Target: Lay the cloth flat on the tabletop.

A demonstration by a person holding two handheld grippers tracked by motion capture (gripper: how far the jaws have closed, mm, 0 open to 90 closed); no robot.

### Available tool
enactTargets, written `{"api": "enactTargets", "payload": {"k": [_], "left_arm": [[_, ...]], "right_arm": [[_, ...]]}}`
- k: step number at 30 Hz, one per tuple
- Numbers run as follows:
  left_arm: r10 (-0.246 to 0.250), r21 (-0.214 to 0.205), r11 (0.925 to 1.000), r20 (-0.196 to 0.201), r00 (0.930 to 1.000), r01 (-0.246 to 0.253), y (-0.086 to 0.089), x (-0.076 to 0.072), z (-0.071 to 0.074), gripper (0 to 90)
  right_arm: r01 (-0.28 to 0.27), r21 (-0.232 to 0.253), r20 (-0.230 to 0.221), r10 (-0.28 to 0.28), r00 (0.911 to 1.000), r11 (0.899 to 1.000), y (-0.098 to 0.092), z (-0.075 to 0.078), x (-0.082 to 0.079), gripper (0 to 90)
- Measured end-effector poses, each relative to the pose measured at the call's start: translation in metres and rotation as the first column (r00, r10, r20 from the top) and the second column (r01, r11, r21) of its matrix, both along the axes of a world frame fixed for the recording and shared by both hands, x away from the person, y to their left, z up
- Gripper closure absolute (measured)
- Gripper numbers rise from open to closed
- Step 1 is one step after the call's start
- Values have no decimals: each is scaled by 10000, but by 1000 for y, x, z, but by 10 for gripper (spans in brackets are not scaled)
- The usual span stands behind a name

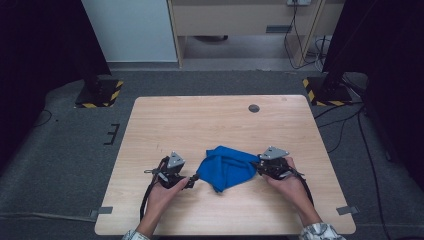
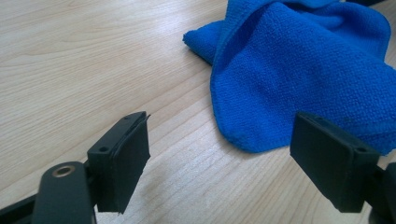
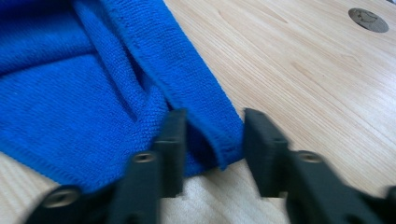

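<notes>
cloth (image 3: pixel 84 93) corner between blurred right claw (image 3: pixel 212 149) jaws, grip unclear.

Blue microfibre cloth (image 1: pixel 226 166), crumpled and loosely folded, flat on table between left gripper (image 1: pixel 192 182) and right gripper (image 1: pixel 258 164); hemmed corner between right's jaws.

Left gripper (image 1: pixel 191 182) low, jaws wide apart, nothing between. Right gripper (image 1: pixel 256 164) low, jaws partly closed. Forearms converge inward.

Setting: indoor lab or recording room. Pale wooden table (image 1: pixel 220 125) on grey carpet (image 1: pixel 60 160), flanked by dark stands on hazard-striped bases (image 1: pixel 99 95). Loose cables (image 1: pixel 300 45) run past a plain cabinet (image 1: pixel 240 20) behind.
</notes>
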State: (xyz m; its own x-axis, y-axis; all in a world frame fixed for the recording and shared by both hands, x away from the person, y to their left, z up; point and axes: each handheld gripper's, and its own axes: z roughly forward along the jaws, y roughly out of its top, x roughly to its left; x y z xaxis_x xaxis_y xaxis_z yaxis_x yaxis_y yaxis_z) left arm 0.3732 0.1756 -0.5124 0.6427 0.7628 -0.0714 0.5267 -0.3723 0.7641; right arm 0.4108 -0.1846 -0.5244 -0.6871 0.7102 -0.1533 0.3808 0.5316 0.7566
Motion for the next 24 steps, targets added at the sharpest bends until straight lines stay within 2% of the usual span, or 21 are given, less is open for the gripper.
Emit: {"api": "enactTargets", "payload": {"k": [1,2,4,11,14,19,22,23,24], "left_arm": [[0,0,10000,0,10000,0,0,0,0,192],[-23,7,10000,-5,10000,23,0,0,0,192],[-82,66,9999,14,10000,81,-2,0,-1,194],[-259,368,9990,75,9996,256,-9,1,-3,194],[-353,376,9987,56,9994,350,-12,1,-4,194],[-236,826,9963,-57,9997,239,-19,9,-12,209],[-155,820,9965,-211,9997,172,-21,14,-17,227],[-84,669,9977,-388,9992,110,-23,17,-19,232],[-76,601,9981,-356,9993,97,-24,18,-20,233]], "right_arm": [[86,-193,-29,-87,10000,9998,2,-1,1,752],[86,-193,-29,-87,10000,9998,2,-1,1,752],[172,-123,-189,-174,9997,9998,1,0,1,879],[520,546,-378,-500,9980,9972,-8,13,-7,889],[501,555,-413,-478,9980,9972,-11,16,-12,889],[441,421,-598,-415,9973,9981,-18,17,-20,889],[506,547,-657,-470,9967,9972,-19,18,-21,889],[525,594,-685,-484,9965,9969,-19,19,-21,889],[515,602,-701,-473,9964,9969,-19,19,-21,889]]}}
